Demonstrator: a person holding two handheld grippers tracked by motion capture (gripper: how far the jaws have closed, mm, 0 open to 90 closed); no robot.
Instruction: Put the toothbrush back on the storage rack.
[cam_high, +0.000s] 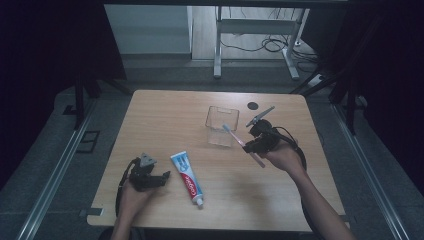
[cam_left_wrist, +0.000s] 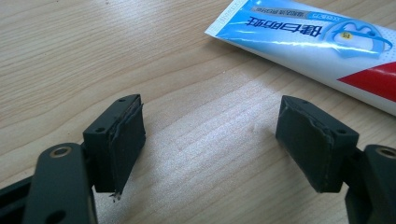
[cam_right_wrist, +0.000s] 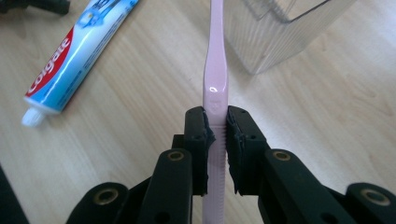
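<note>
Right gripper (cam_right_wrist: 217, 128) clamps pink toothbrush (cam_right_wrist: 215, 70) mid-handle; likely light, stiff, slippery plastic. Left gripper (cam_left_wrist: 210, 140) wide, empty, beside toothpaste (cam_left_wrist: 308, 42).

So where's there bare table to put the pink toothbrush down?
Free: the far-left stretch of the table beyond the toothpaste tube, and the near edge between the two forearms. Crowded: around the clear container, where the right gripper holds the toothbrush.

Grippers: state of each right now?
Left gripper: open, nothing between the jaws, resting on the table beside the toothpaste tube.
Right gripper: closed on the pink toothbrush, held near the clear container.
</note>
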